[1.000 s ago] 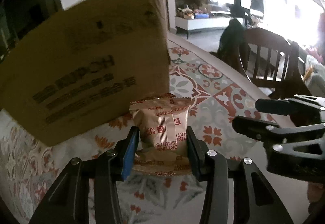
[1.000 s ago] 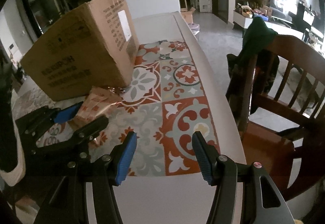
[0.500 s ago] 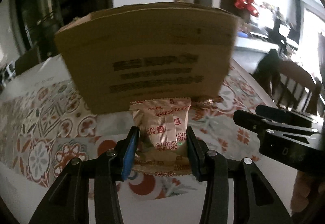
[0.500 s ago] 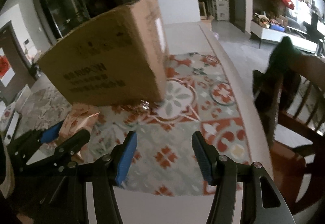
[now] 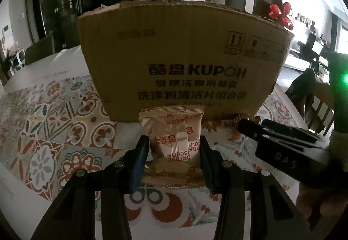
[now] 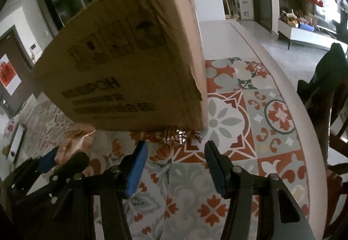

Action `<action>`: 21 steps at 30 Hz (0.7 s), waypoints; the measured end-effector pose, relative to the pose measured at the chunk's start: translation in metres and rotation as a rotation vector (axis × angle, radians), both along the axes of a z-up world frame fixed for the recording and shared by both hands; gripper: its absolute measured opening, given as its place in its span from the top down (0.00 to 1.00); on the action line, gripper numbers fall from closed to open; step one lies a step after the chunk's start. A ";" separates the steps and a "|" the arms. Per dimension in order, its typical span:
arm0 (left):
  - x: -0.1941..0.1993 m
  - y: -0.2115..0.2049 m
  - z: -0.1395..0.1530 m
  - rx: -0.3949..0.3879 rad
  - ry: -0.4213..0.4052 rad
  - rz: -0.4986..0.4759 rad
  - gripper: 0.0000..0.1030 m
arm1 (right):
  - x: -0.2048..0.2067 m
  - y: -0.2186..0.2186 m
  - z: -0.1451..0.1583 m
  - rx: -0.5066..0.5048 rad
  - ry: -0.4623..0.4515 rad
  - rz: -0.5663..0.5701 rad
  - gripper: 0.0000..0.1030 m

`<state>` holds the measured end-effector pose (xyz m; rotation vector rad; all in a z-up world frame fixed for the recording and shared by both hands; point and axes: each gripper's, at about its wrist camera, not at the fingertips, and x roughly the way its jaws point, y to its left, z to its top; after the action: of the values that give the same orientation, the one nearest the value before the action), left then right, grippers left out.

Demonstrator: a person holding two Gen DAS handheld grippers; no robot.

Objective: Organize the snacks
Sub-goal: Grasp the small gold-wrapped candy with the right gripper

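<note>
Two tan biscuit packets [image 5: 174,142], one on top of the other, sit between the fingers of my left gripper [image 5: 174,148], which is shut on them just in front of a brown cardboard box [image 5: 182,59]. From the right wrist the same packets [image 6: 72,144] and left gripper [image 6: 63,159] show at the lower left. My right gripper [image 6: 176,153] hovers over the tablecloth with its jaws closing and nothing between them. A gold foil wrapper [image 6: 174,134] peeks out under the box's [image 6: 130,55] near corner, just beyond its fingertips.
The table [image 6: 289,92] wears a patterned tile-print cloth and has a rounded pale edge on the right. A dark wooden chair [image 6: 330,96] stands close beside that edge. My right gripper [image 5: 282,144] also crosses the right of the left wrist view.
Both grippers have swung toward the box, which now faces the left one squarely. The right gripper's jaws have narrowed slightly. The packets stay gripped.
</note>
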<state>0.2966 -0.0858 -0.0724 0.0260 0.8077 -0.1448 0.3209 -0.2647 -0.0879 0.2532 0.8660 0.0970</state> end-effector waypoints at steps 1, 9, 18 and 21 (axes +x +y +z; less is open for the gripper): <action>0.002 0.000 -0.001 -0.008 0.004 0.001 0.57 | 0.001 0.000 -0.001 0.000 0.002 -0.005 0.50; 0.007 -0.002 -0.002 -0.023 0.008 0.005 0.57 | 0.011 0.002 -0.007 0.003 0.000 -0.032 0.50; 0.009 0.001 -0.005 -0.031 0.016 0.011 0.57 | 0.010 0.008 -0.010 0.000 -0.015 -0.022 0.64; 0.009 0.000 -0.005 -0.030 0.016 0.008 0.57 | 0.005 0.010 -0.010 0.002 -0.023 -0.022 0.69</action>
<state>0.3051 -0.0855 -0.0774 -0.0065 0.8210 -0.1492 0.3254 -0.2547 -0.0981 0.2635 0.8397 0.0801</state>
